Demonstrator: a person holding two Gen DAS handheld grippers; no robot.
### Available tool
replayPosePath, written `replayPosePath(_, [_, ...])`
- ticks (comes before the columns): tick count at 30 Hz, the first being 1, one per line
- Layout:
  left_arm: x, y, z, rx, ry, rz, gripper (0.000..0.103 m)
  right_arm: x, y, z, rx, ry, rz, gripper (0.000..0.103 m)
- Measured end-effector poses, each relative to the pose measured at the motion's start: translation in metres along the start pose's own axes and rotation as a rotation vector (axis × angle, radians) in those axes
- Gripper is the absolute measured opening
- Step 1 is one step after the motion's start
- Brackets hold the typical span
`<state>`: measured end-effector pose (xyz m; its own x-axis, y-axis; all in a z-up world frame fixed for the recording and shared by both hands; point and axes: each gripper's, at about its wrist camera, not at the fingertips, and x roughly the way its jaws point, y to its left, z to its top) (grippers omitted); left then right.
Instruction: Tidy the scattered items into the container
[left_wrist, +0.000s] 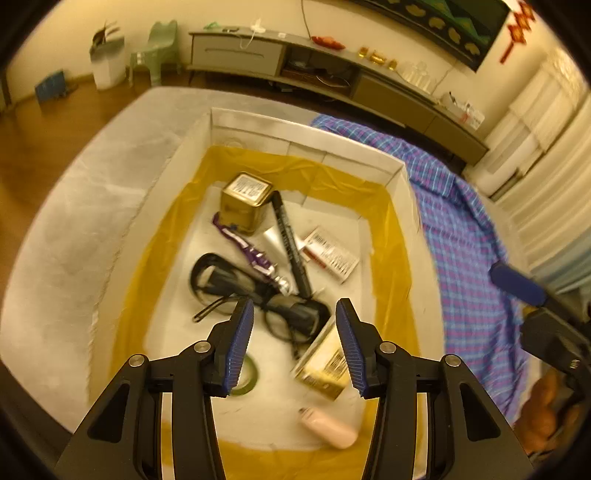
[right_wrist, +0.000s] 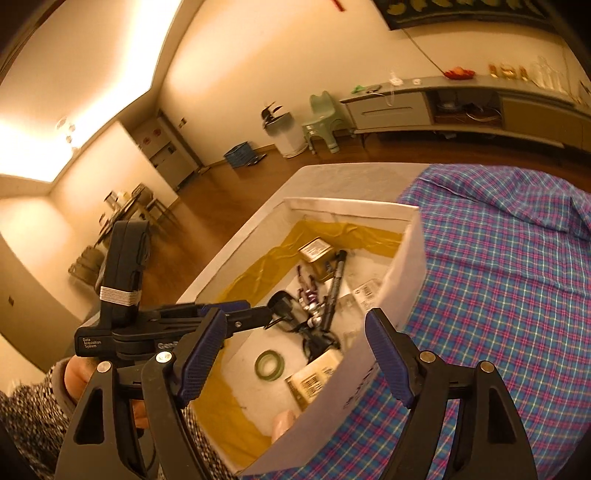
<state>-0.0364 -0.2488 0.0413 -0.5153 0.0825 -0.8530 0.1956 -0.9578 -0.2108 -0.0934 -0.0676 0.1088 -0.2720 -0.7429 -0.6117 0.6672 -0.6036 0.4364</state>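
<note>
White open box with a yellow lining, resting on a pale grey surface, with a blue-and-pink plaid cloth lying against its right side. Inside the box lie a gold tin at the far end, a black marker running diagonally beside it, a purple-and-white tube to the marker's left, a white barcoded packet to its right, black-framed glasses near the centre, a green tape roll and a gold barcoded carton at the near end, and a pale pink capsule-shaped item closest to the camera. The left hand-held gripper hangs above the near half of the box, its blue-padded fingers spread apart with nothing between them. The right hand-held gripper sits beside the box over its right wall and the plaid cloth, its fingers likewise spread and gripping nothing. In the right wrist view, the left hand-held gripper's black body reaches over the box from the left.
</note>
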Motion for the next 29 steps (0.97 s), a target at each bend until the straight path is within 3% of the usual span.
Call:
replayPosePath(8, [-0.021,-0.020,-0.016,0.094,-0.067,0.119,0.050,-0.008,0.041,-0.020,-0.139,0.039,-0.036,0.079])
replayPosePath(15, [-0.035,-0.026,-0.034,0.128,-0.085,0.139,0.050,-0.008,0.061,-0.042,-0.243,0.085,-0.115,0.079])
replayPosePath(18, [-0.041,-0.030,-0.041,0.148,-0.111,0.146,0.060,-0.006,0.069,-0.051,-0.296,0.104,-0.143,0.079])
replayPosePath(29, [-0.059,-0.031,-0.053,0.156,-0.167,0.158,0.061,-0.001,0.090,-0.068,-0.412,0.131,-0.215,0.079])
